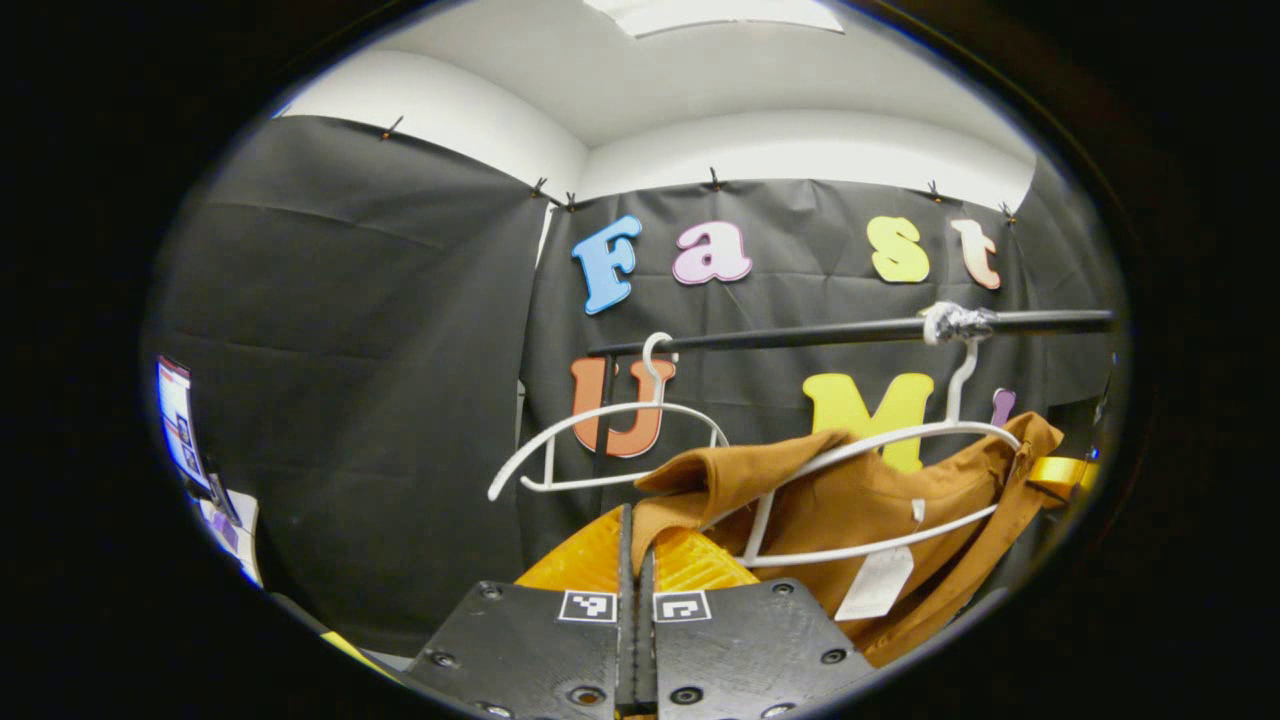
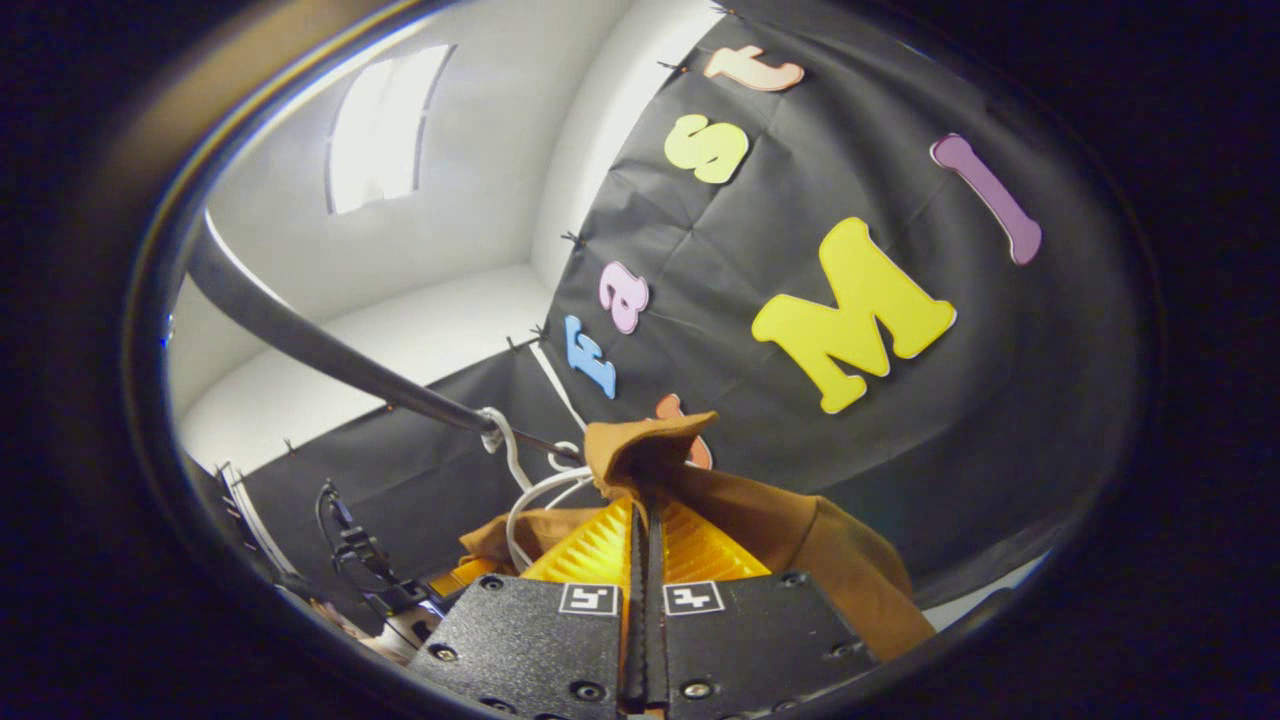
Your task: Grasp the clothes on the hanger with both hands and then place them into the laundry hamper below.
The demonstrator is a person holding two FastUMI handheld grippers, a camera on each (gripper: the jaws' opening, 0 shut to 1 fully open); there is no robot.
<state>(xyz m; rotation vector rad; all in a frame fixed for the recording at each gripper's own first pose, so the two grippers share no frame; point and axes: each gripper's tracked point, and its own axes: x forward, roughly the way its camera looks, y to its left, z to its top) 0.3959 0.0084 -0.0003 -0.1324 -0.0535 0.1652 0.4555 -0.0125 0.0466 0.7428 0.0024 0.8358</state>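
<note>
The brown garment (image 1: 860, 500) hangs on a white hanger (image 1: 880, 440) whose hook sits over a dark rail (image 1: 800, 335), with the cloth bunched and lifted toward its left shoulder. A pale tag (image 1: 878, 583) dangles from the garment's inner face, below the hanger's lower bar. In the left gripper view, the left gripper (image 1: 637, 540) has its two fingers pressed together on the garment's left shoulder edge, a fold of brown cloth rising from between the tips. A second white hanger (image 1: 610, 440), bare, hangs just to the left of the first on the same rail and stands apart from the garment.

In the right gripper view, the garment (image 2: 800, 540) spreads beneath and to the right of the right gripper (image 2: 645, 520), whose fingers are likewise closed on the cloth; a peak of fabric stands up past the tips. White hanger wire (image 2: 530, 500) curves to the left of the fingers, its hook looped over the rail (image 2: 330, 355), which runs obliquely up to the left. Another gripper's yellow part (image 1: 1060, 470) shows at the garment's far right shoulder in the left gripper view.
</note>
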